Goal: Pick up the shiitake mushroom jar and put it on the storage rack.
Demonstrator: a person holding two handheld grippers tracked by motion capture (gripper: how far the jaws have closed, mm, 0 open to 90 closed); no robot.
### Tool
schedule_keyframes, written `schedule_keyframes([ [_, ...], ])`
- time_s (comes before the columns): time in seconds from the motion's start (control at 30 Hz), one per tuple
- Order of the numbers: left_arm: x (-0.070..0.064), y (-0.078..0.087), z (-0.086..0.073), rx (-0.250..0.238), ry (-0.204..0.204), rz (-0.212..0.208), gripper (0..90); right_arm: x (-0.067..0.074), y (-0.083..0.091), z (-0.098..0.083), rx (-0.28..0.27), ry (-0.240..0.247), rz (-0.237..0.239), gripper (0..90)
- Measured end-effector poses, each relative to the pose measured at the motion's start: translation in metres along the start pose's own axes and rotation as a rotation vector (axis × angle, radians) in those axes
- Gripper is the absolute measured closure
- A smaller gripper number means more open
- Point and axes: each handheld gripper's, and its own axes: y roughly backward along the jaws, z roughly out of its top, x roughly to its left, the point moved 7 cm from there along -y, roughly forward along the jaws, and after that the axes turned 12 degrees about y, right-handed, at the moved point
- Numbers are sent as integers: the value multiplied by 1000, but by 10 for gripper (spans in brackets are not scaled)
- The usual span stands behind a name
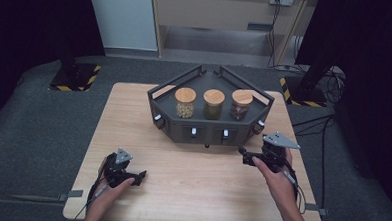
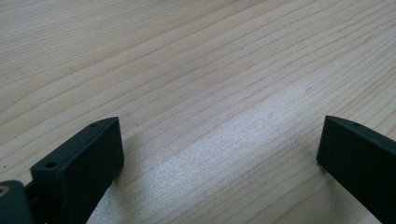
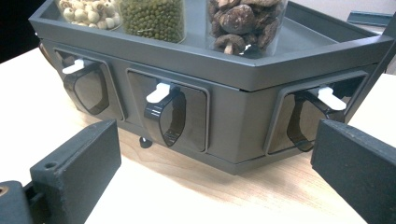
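Rack [image 1: 264, 104], dark grey and angular, is sitting at the far middle of the wooden bench [image 1: 195, 185], carrying three cork-lidded jars in a row: pale seeds [image 1: 185, 103], green beans [image 1: 214, 105] and dried mushrooms [image 1: 241, 104]. Small drawers with white tabs are lining its front faces.

The right gripper [image 1: 243, 153] is hovering just off the rack's front right corner, pointing toward it, jaws spread wide and holding nothing. In the right gripper view, the middle drawer's tab [image 3: 159, 91] and the right drawer's tab [image 3: 331, 97] are both lying ahead of the gripper [image 3: 212, 154]. The left gripper [image 1: 140, 176] is resting low over bare wood near the person's side, well apart from the rack, also wide and empty; the left gripper view has plain wood grain between the jaws of the gripper [image 2: 219, 144].

This looks like the approach, before any contact. Next, the right gripper would likely need to move forward, line up on one white tab and narrow around it.
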Motion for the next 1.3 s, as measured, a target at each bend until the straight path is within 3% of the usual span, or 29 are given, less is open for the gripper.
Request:
schedule_keyframes([
  [0.7, 0, 0, 0, 0, 1, 1, 0, 5, 1, -28, 54, -9, 12, 17],
  [1.3, 0, 0, 0, 0, 1, 2, 0, 9, -2, -42, 95, -8, 30, 17],
])
